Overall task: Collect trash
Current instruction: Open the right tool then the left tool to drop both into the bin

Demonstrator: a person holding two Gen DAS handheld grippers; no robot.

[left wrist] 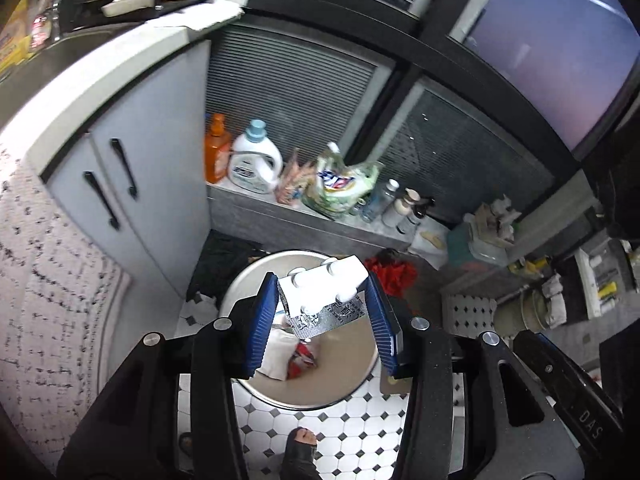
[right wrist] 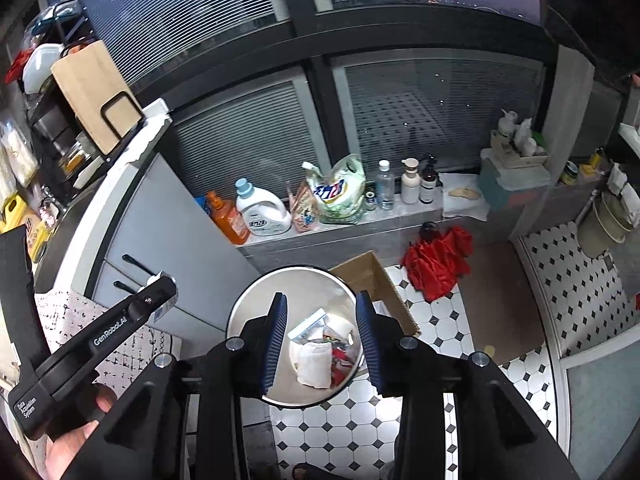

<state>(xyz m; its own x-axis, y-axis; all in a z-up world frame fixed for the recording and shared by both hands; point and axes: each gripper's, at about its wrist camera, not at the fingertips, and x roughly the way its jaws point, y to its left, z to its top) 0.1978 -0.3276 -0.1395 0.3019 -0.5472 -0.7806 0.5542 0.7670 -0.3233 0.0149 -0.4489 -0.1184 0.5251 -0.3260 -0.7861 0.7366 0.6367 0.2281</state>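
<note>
The left hand-held gripper [left wrist: 322, 316] hangs right over the round bin [left wrist: 360, 384] with a spent blister pack [left wrist: 324, 290] pinched between its blue pads — white plastic bubbles up top, crinkled foil backing drooping below. That's the trash of the moment, and it's parked above the bin's mouth for a reason: let go and it should fall straight in among the white crumpled paper [left wrist: 276, 354] and the red wrapper [left wrist: 301, 360] already at the bottom. The grip looks edge-on, which I'd judge leaves the pack free to slide out cleanly.

Over on the other side, the right hand-held gripper [right wrist: 321, 340] points down into the same bin [right wrist: 248, 316], jaws apart and nothing between them — just a clear look at the rubbish below.

Room to move? Tight on one side: the grey cabinet [left wrist: 132, 168] stands close beside the bin, and the ledge with the detergent bottle [left wrist: 256, 160] and other bottles runs just behind it. A cardboard box [right wrist: 372, 280] sits touching the bin's far rim, a red cloth [right wrist: 438, 262] lies on the tiles beyond. The tiled floor [left wrist: 360, 428] toward the person's foot [left wrist: 301, 450] is the open way out.
</note>
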